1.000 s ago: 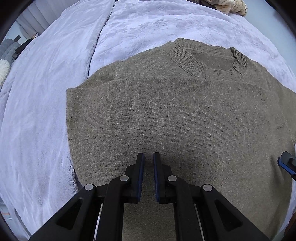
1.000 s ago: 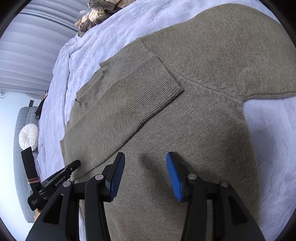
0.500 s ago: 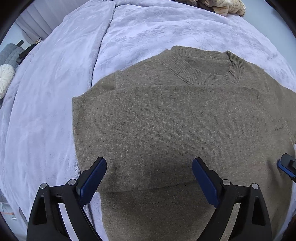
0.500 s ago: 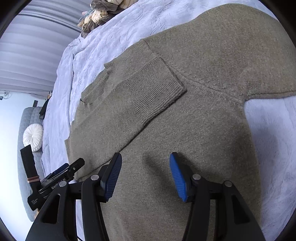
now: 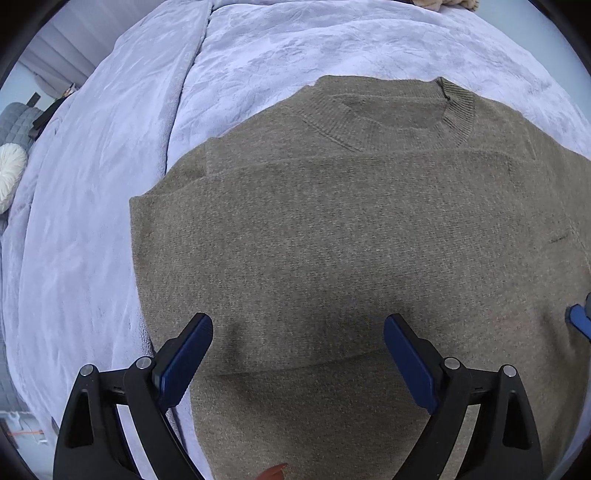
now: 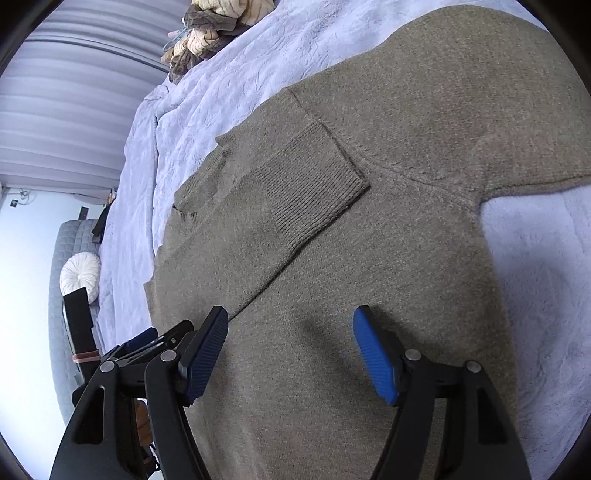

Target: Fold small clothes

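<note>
An olive-brown knit sweater (image 5: 332, 240) lies flat on the bed, its ribbed neck (image 5: 391, 122) at the far side. One sleeve is folded across the body; its ribbed cuff (image 6: 314, 184) shows in the right wrist view, where the sweater (image 6: 369, 258) fills the frame. My left gripper (image 5: 298, 328) is open and empty just above the folded sleeve's near edge. My right gripper (image 6: 291, 321) is open and empty over the sweater body. The other sleeve (image 6: 498, 110) extends to the right. A blue tip of the right gripper (image 5: 580, 325) shows at the left view's right edge.
A lavender plush blanket (image 5: 110, 184) covers the bed all around the sweater. A pile of striped and dark clothes (image 6: 210, 33) sits at the far side. A grey quilted seat with a white round cushion (image 6: 79, 275) stands beyond the bed's left edge.
My left gripper went from shut to wide open, letting go of the sleeve, and has drawn back slightly. My right gripper stayed open and shifted little.
</note>
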Available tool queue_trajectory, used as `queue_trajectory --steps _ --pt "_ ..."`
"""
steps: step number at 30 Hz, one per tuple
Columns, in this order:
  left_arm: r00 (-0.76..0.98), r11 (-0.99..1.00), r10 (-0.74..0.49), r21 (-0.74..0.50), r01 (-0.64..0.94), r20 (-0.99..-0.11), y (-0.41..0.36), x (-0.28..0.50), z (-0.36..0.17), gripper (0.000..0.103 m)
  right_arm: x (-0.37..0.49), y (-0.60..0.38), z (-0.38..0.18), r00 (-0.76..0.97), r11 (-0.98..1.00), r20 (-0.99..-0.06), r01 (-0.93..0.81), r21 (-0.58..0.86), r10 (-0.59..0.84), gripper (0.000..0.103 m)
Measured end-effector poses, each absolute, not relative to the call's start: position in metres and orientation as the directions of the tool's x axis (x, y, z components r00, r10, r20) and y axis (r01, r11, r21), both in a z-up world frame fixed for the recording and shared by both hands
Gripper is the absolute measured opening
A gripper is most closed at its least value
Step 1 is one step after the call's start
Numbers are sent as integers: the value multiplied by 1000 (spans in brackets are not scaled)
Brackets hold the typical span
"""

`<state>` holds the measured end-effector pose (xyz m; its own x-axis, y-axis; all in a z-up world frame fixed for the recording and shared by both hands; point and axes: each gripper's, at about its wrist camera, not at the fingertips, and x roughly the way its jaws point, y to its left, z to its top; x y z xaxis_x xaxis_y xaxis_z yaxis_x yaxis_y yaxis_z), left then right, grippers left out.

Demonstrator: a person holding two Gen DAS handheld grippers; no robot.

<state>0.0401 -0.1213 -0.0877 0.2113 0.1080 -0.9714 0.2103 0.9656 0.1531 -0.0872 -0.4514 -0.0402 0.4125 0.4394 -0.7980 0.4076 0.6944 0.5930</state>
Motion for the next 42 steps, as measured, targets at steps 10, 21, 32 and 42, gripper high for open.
queue_trajectory --steps 10,21,32,42 --pt "170 955 33 81 285 -985 -192 44 -89 94 -126 -546 -23 557 573 -766 530 625 321 74" --pt "187 938 -99 -28 346 -977 -291 46 -79 94 -217 -693 -28 659 252 -751 720 647 46 74" --pt "214 945 -122 -47 325 -969 -345 45 -64 94 -204 -740 -53 769 46 -638 637 770 30 8" --pt "267 976 -130 -75 205 -955 -250 44 -47 94 -112 -660 15 821 409 -493 361 838 286 7"
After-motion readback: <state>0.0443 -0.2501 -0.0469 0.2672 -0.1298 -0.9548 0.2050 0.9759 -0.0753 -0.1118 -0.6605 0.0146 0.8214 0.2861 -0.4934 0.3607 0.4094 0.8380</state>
